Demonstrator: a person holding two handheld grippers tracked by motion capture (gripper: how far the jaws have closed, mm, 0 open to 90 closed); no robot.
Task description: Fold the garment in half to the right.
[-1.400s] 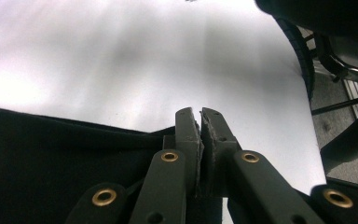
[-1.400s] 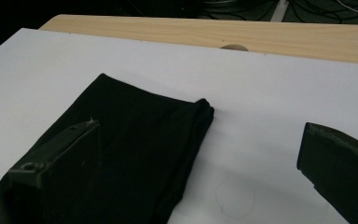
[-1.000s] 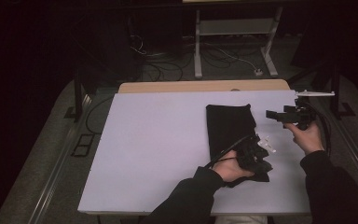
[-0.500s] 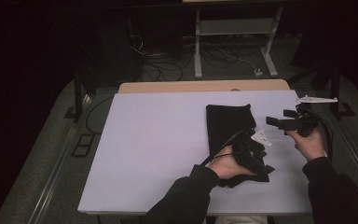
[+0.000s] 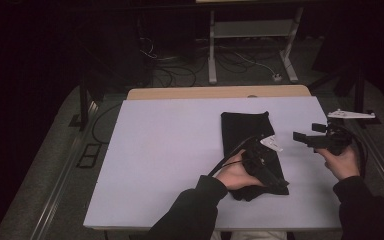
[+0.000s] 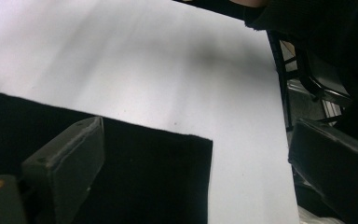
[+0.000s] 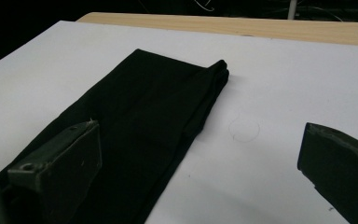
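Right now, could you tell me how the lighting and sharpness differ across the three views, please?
High view: the room is dark, the white table is the one bright area, and the black cloth shows little detail. Left gripper view: soft throughout, with a diffuse shadow on the table; near jaws blurred. Right gripper view: the cloth's folds are sharper, the jaws out of focus.

We see a white surface [image 5: 170, 160] with a strip of pale wood [image 5: 215, 92] showing along its far edge. Beyond that edge, on the dark floor [image 5: 55, 165], stands a light-coloured metal frame [image 5: 252, 30] with two legs, and loose cables [image 5: 180, 65] lie tangled between and beside them. A small white plug block [image 5: 277, 77] rests near the right leg. To the left of the surface we make out a dark upright post [image 5: 83, 100] and a flat black bracket [image 5: 88, 155] on the floor.
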